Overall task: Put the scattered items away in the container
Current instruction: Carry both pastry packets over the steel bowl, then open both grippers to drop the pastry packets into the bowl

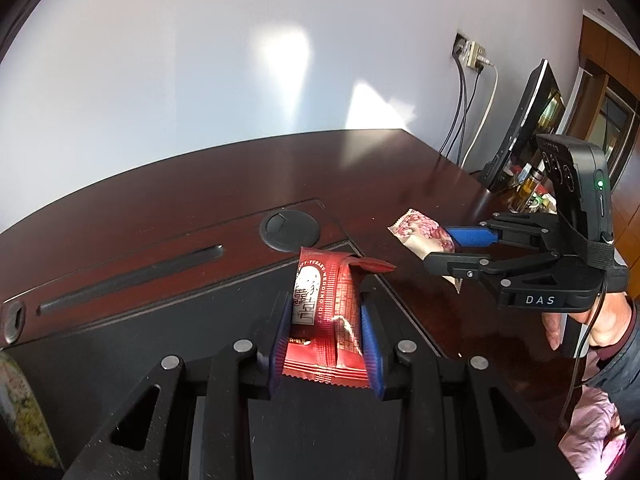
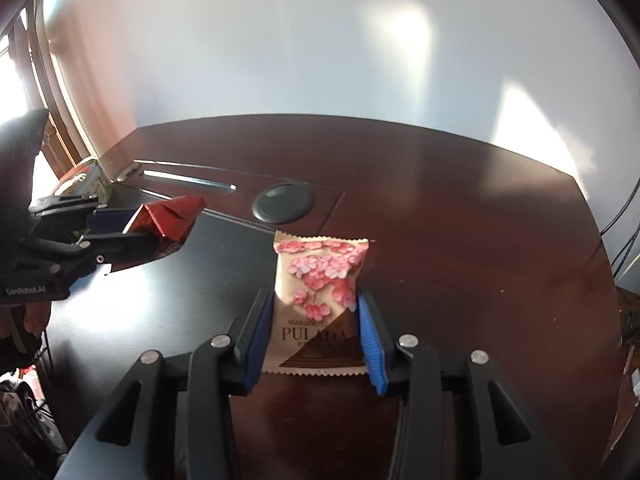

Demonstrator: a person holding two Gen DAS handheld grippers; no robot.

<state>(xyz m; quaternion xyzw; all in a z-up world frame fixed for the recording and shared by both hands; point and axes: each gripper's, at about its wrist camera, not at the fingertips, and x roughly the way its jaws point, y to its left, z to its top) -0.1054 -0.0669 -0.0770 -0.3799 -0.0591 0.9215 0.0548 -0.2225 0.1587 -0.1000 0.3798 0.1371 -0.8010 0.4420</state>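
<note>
A dark reddish-brown wooden desk (image 2: 460,208) with a glossy top meets a plain white wall (image 1: 200,60) crossed by bright patches of sunlight. Set into the desk are a round black cable grommet (image 1: 290,229), a long narrow slot (image 1: 132,276) and a black inlaid writing surface (image 2: 192,280). A wall socket (image 1: 192,54) feeds several hanging cables (image 1: 464,108). Right of it stands a dark monitor (image 1: 524,128), with wooden cabinetry (image 1: 612,72) behind. At far left is what may be a wood-framed window (image 2: 52,92).

Each hand-held gripper (image 1: 326,340) is black with blue ribbed pads (image 2: 372,344) and silver rivets — one marked "DAS".
</note>
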